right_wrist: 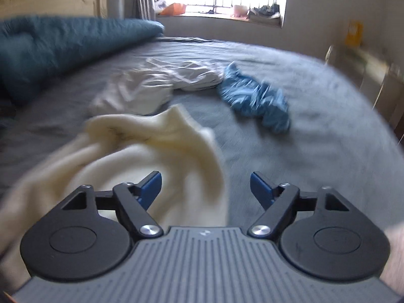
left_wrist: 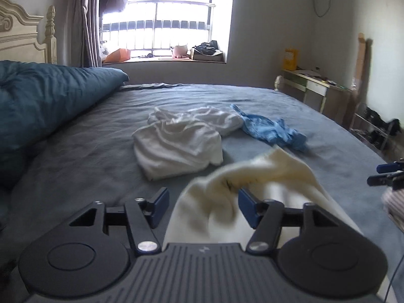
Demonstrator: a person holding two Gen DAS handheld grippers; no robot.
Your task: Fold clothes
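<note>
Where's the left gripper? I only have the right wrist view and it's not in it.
Observer: The left gripper is over the near part of the bed. It is open, with the cream garment loose between its fingers, not pinched.
Operator: Does left wrist see the right gripper?
Observer: Only the tips of the right gripper, at the frame's right edge, clear of the cream garment.
Operator: My view's blurred. Is the white garment folded?
Observer: No. In left wrist the white garment is sharp: it's bunched and wrinkled.
</note>
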